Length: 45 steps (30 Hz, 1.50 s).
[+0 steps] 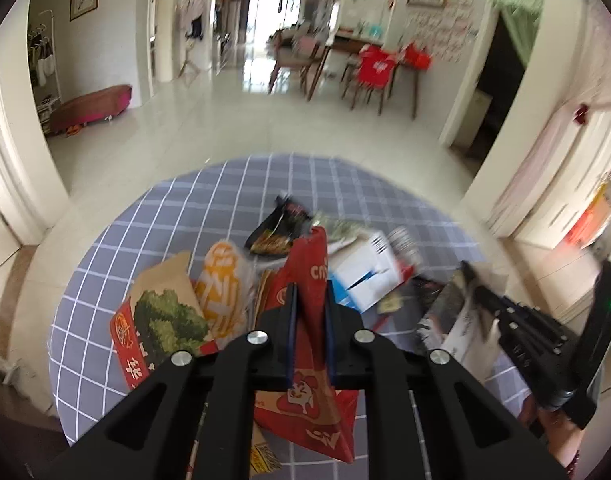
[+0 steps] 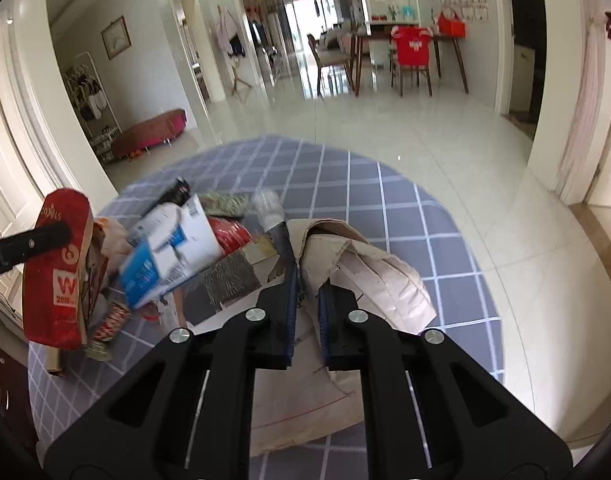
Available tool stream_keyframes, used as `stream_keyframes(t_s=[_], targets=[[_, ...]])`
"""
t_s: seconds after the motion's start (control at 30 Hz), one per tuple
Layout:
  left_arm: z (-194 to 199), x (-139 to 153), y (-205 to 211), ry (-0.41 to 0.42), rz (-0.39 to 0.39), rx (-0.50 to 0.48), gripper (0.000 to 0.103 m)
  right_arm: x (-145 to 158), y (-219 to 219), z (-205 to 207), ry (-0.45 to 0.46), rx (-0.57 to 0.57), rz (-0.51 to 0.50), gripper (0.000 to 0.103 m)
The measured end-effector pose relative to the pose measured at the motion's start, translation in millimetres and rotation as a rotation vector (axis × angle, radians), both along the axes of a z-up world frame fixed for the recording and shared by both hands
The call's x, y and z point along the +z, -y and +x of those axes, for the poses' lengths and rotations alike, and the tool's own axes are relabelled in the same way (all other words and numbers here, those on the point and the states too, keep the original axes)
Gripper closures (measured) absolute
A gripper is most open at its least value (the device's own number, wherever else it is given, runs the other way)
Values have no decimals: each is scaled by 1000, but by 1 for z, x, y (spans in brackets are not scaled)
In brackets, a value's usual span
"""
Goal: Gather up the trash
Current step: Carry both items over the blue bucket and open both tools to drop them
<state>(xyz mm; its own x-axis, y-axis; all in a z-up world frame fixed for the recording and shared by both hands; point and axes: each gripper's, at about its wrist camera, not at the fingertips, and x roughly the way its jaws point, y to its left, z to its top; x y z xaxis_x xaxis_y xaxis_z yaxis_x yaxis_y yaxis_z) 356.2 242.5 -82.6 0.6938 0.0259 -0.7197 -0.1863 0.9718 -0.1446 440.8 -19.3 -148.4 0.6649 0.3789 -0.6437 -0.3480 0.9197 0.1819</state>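
Note:
A heap of trash lies on a round table with a grey-blue checked cloth [image 1: 241, 184]. My left gripper [image 1: 311, 292] is shut on a red paper bag [image 1: 309, 408] and holds it above the heap; the bag also shows in the right wrist view [image 2: 57, 272]. My right gripper [image 2: 305, 280] is shut on a crumpled beige paper bag [image 2: 369, 272] lifted off the cloth [image 2: 425, 208]. On the table lie a blue and white carton [image 2: 173, 248], a brown bag printed with green [image 1: 165, 312], an orange and white wrapper [image 1: 221, 280] and a dark snack packet [image 1: 277, 228].
The table stands on a glossy tiled floor [image 1: 209, 128]. A dining table with chairs and red bags [image 1: 377, 68] stands far back. A low pink and brown bench [image 1: 89, 108] sits at the left wall. White door frames flank both sides.

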Motion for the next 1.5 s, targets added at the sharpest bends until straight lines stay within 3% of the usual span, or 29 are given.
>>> stream_keyframes(t_s=[0.37, 0.53, 0.67, 0.87, 1.03, 1.17, 1.27, 1.33, 1.5], targets=[[-47, 48, 38, 155, -37, -97, 92, 60, 18, -58, 143, -36, 4, 94], [-55, 51, 103, 172, -39, -223, 92, 71, 66, -91, 174, -95, -4, 94], [-55, 37, 168, 154, -58, -347, 92, 68, 128, -121, 179, -199, -22, 94], [-48, -2, 288, 81, -87, -552, 92, 36, 239, -162, 136, -406, -76, 94], [-27, -63, 381, -55, -92, -691, 92, -6, 313, -187, 73, -573, -157, 94], [-10, -111, 428, -146, -83, -737, 90, -35, 348, -197, 17, -667, -193, 94], [4, -140, 458, -215, -84, -762, 77, -52, 367, -203, -16, -712, -202, 94], [12, -154, 465, -237, -70, -753, 48, -62, 375, -205, -42, -724, -191, 94], [19, -169, 471, -272, -26, -759, 48, -82, 387, -201, -89, -708, -168, 94]])
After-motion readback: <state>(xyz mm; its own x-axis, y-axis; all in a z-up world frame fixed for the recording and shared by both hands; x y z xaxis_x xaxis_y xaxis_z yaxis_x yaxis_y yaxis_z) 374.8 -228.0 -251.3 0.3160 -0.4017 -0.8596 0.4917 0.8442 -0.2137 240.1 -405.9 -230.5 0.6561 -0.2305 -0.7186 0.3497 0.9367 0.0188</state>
